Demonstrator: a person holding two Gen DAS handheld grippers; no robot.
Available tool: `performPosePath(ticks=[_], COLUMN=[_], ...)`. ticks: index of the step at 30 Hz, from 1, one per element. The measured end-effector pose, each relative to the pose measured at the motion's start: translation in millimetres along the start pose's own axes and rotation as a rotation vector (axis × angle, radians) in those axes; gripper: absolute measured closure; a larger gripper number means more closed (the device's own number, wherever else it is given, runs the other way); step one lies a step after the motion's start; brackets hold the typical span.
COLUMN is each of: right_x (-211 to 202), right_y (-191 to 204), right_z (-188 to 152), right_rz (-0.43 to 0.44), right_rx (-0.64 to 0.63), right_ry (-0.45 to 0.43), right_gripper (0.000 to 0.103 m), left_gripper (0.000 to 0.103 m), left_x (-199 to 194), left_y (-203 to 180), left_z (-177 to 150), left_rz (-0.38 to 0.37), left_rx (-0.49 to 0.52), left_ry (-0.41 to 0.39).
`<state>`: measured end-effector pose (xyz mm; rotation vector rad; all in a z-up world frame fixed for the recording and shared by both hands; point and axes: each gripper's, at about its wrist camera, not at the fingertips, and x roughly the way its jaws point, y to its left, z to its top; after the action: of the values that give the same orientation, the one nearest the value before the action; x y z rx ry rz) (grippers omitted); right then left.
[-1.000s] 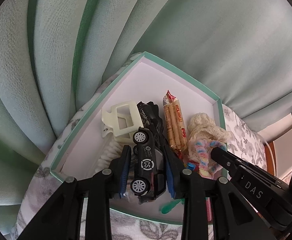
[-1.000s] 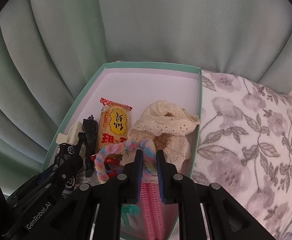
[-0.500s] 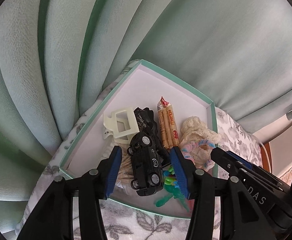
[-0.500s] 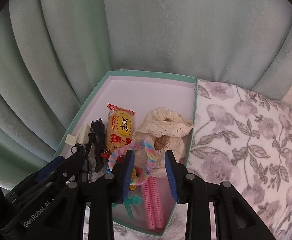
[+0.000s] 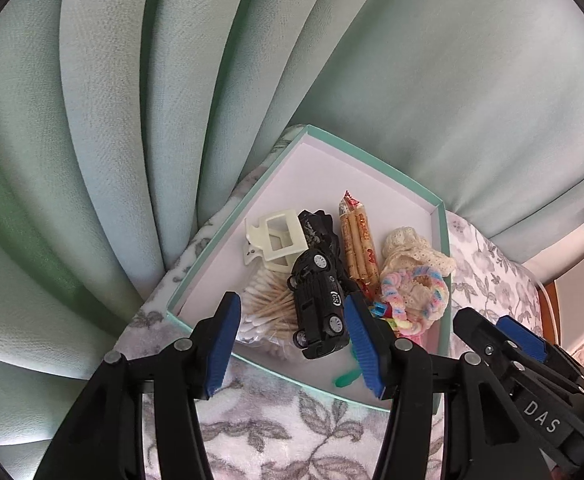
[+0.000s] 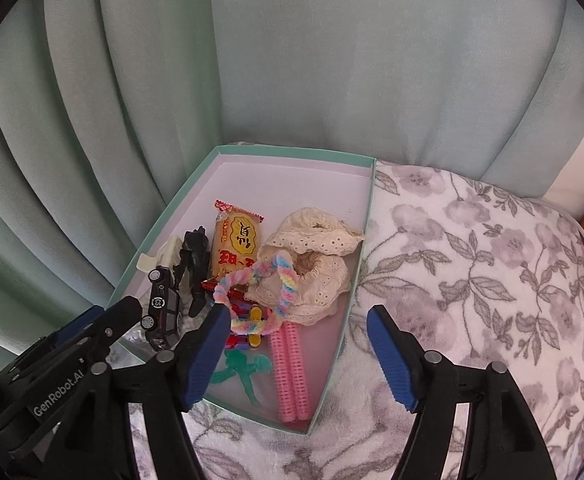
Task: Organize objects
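Both grippers spread, empty: left gripper (image 5: 290, 340), right gripper (image 6: 298, 354). Black toy car (image 5: 319, 304) and pastel fuzzy loop (image 6: 260, 296) lie inside teal-rimmed cardboard box (image 6: 292, 155); looks like drop-off done.

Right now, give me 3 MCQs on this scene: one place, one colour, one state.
1. Where is the toy car?
A. in the box
B. on the floral cloth
C. in the left gripper

2. What colour are the hair rollers?
A. green
B. pink
C. black

3. How do the right gripper's jaws stand?
A. shut on the scrunchie
B. shut on nothing
C. open

Answers: 1 A, the car rests among the items inside the box, clear of both pads. 2 B, both rollers show pink by the box's near wall. 3 C, the blue pads stand wide apart, holding nothing.
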<state>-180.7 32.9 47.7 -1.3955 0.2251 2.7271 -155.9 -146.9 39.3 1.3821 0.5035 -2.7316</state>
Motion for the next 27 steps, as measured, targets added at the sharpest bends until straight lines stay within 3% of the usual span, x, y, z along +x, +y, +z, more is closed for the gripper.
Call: performPosePath(ticks=[6,7,8,10,13,18,27], right_x=[-8.4,-10.0,-11.3,-12.7,-14.7,-18.1,-30.6], right_y=[-4.8,-5.5,-5.9,-6.8,-7.4,-10.0,-23.3], right_z=[-5.4,-6.1,-6.4,-6.9,-8.4,-10.0,-13.4], right_rz=[-0.011,-0.014,-0.017,-0.017,-0.023,-0.029,-0.031], right_rx=[0.008,0.008,0.009,0.014,0.019,0.024,0.052], right_ry=[-0.009,-0.012,-0.013,-0.012,-0.012,-0.008,-0.015], right_gripper=[0.007,0.005,0.004,0.002,0.000,0.000,0.000], left_gripper=[0.046,0.041,0.028,0.026,0.025,0.006,0.005], left_x=[-1.7,-2.1,-2.8,-5.8,-8.0,-11.2,-20.0], left_y=[-0.3,-0.7,-0.8,-0.8,-1.4,1.1,3.3], left_z=[-4.1,-4.8,-5.4,-6.9,-8.1,-10.6,-13.7], left_rz=[0.035,0.040,0.042,0.042,0.054,0.081,0.104], left_rx=[0.007,0.009,0.010,0.010,0.015,0.008,-0.005], left_ry=[0.002,0.003,0.003,-0.008,-0.013,-0.030,-0.044])
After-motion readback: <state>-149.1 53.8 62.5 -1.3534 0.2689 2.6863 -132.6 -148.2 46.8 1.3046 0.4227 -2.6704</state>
